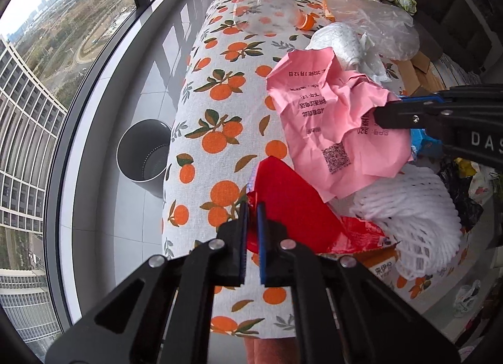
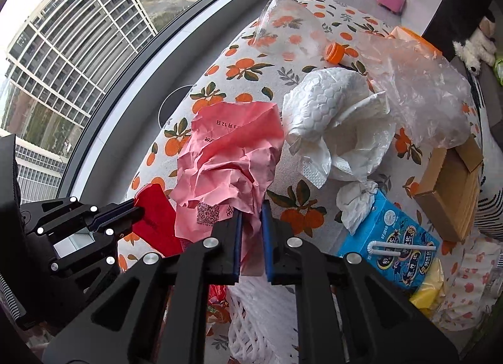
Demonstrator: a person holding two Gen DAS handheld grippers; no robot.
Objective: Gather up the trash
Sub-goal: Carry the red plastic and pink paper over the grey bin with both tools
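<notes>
Between the blue-padded fingers of the right gripper [image 2: 251, 238] a fold of the crumpled pink paper [image 2: 226, 169] is pinched, with the jaws drawn nearly together on it. Most of the sheet is spread ahead of the fingertips and to their left, with its printed code square just beside the left pad. From the left wrist view the same pink paper [image 1: 330, 131] is seen raised above the orange-print tablecloth [image 1: 220, 112], gripped at its right edge.

The left gripper [image 1: 251, 232] is clamped on a corner of the red wrapper [image 1: 289, 206]; the wrapper is fanned out ahead and to the right of the narrow gap, and part of it is covered by the pink sheet (the two overlap, though contact cannot be confirmed). In the right wrist view the red wrapper [image 2: 154, 219] is seen held at the tip of the left gripper [image 2: 138, 210].

White foam netting [image 1: 405, 216] is heaped just below the pink paper. Farther along the table lie a wad of white tissue [image 2: 333, 118], a clear plastic bag [image 2: 418, 90], a blue drink carton [image 2: 389, 238] and a cardboard box [image 2: 449, 187]. A grey bin [image 1: 144, 156] stands on the floor beside the table.
</notes>
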